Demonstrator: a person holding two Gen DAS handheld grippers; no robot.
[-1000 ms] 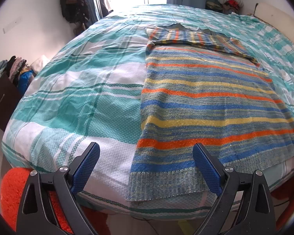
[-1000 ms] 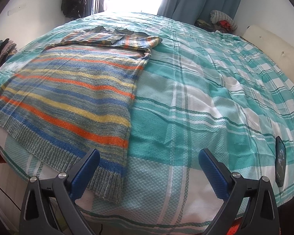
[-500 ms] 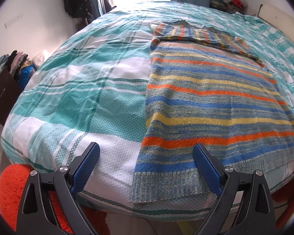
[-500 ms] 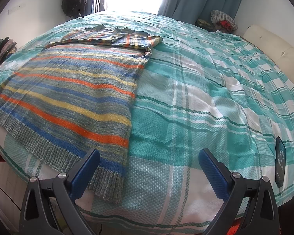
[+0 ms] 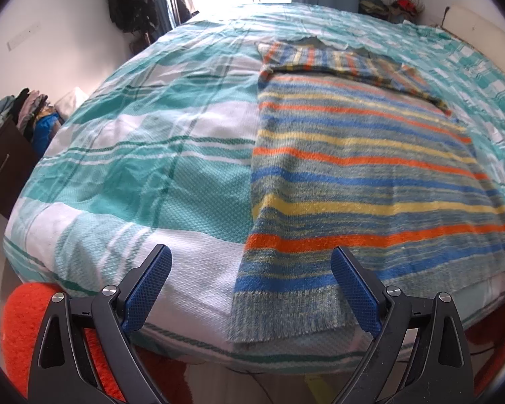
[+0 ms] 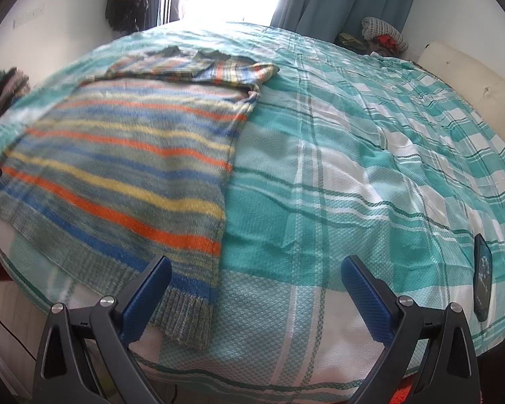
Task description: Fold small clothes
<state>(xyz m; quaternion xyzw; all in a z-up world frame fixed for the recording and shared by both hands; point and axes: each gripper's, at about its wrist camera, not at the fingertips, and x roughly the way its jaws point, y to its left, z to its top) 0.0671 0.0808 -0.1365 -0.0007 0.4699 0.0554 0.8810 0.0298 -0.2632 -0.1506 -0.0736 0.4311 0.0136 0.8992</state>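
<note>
A striped knit sweater (image 5: 360,181) in grey, blue, orange and yellow lies flat on the bed, its ribbed hem at the near edge and its sleeves folded across the far end. My left gripper (image 5: 250,291) hovers open over the hem's left corner, nothing between its blue pads. In the right wrist view the same sweater (image 6: 128,165) fills the left half. My right gripper (image 6: 256,298) stands open just above the hem's right corner and the bare bed cover.
The bed (image 5: 124,155) has a teal and white checked cover. A dark phone (image 6: 483,281) lies near its right edge. An orange rug (image 5: 20,330) shows below the bed's left corner. Clothes hang on the left wall (image 5: 131,0), and a pile (image 6: 383,35) sits beyond the bed.
Both grippers have crept forward and slightly down toward the sweater's hem corners, so the sweater looks larger. Both stay open; the sweater has not moved.
</note>
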